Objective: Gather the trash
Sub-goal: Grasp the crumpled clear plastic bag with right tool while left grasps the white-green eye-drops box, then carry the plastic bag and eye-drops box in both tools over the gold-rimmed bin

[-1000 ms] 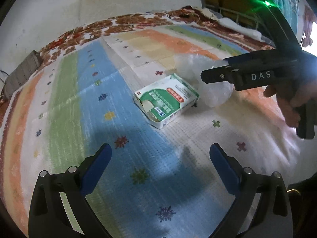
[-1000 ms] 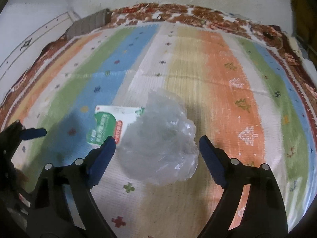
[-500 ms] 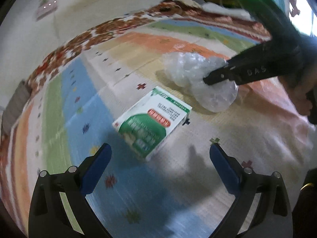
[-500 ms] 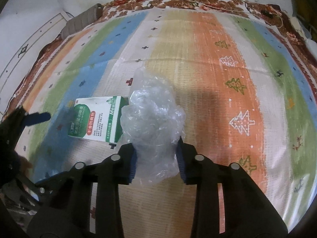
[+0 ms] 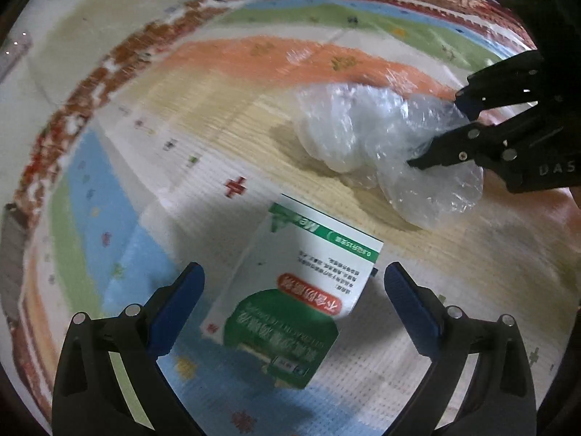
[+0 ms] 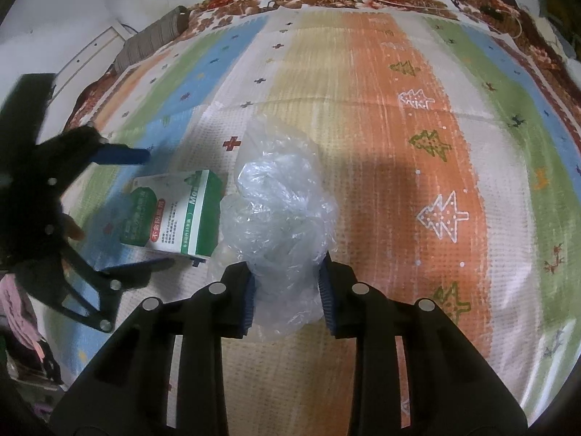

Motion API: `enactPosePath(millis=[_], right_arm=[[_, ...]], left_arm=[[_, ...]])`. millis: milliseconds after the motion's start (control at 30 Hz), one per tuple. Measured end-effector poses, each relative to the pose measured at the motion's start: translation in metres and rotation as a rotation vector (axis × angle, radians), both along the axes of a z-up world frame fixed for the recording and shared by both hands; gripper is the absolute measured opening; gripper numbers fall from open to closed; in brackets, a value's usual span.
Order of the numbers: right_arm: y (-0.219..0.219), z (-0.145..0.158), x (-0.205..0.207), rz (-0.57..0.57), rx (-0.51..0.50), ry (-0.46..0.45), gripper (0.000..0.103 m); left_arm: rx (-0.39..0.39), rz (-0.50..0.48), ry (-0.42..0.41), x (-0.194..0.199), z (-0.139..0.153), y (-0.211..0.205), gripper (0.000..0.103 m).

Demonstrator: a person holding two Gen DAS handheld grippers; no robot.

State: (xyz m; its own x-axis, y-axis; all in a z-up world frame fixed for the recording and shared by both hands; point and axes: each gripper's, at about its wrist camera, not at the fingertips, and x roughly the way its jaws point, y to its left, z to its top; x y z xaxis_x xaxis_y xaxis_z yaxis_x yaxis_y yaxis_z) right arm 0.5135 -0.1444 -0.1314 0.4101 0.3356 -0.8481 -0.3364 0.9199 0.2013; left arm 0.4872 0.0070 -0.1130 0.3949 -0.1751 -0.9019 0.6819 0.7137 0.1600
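On the striped rug [image 6: 381, 72], the right gripper [image 6: 287, 290] is closing on the crumpled clear plastic bag [image 6: 279, 210] (pads pressing its sides), while the left gripper [image 5: 294, 301] hangs wide open over the green-and-white carton [image 5: 301, 290] beside it.

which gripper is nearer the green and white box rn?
Left. The left gripper has its open jaws either side of the green and white box, not touching. The right gripper is beside it, jaws closing on the clear plastic bag.
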Motion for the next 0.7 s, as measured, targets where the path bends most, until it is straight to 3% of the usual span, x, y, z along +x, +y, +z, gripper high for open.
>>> enactPosePath(millis=[167, 267, 300, 367, 700], right_arm=[[0.0, -0.001, 0.002, 0.0, -0.008, 0.008, 0.027], [0.004, -0.001, 0.0, 0.011, -0.032, 0.006, 0.027], [0.006, 0.001, -0.002, 0.022, -0.049, 0.004, 0.027], [0.008, 0.007, -0.006, 0.032, -0.072, 0.002, 0.027], [0.014, 0.02, -0.03, 0.045, -0.147, 0.026, 0.026]], left_arm=[[0.018, -0.023, 0.021, -0.006, -0.015, 0.001, 0.097], [-0.004, 0.017, 0.033, -0.012, -0.019, 0.008, 0.097], [-0.029, 0.056, 0.043, -0.013, -0.019, 0.013, 0.096], [-0.076, 0.137, 0.05, -0.017, -0.018, 0.023, 0.083], [-0.298, 0.586, 0.054, -0.059, -0.01, 0.055, 0.078]])
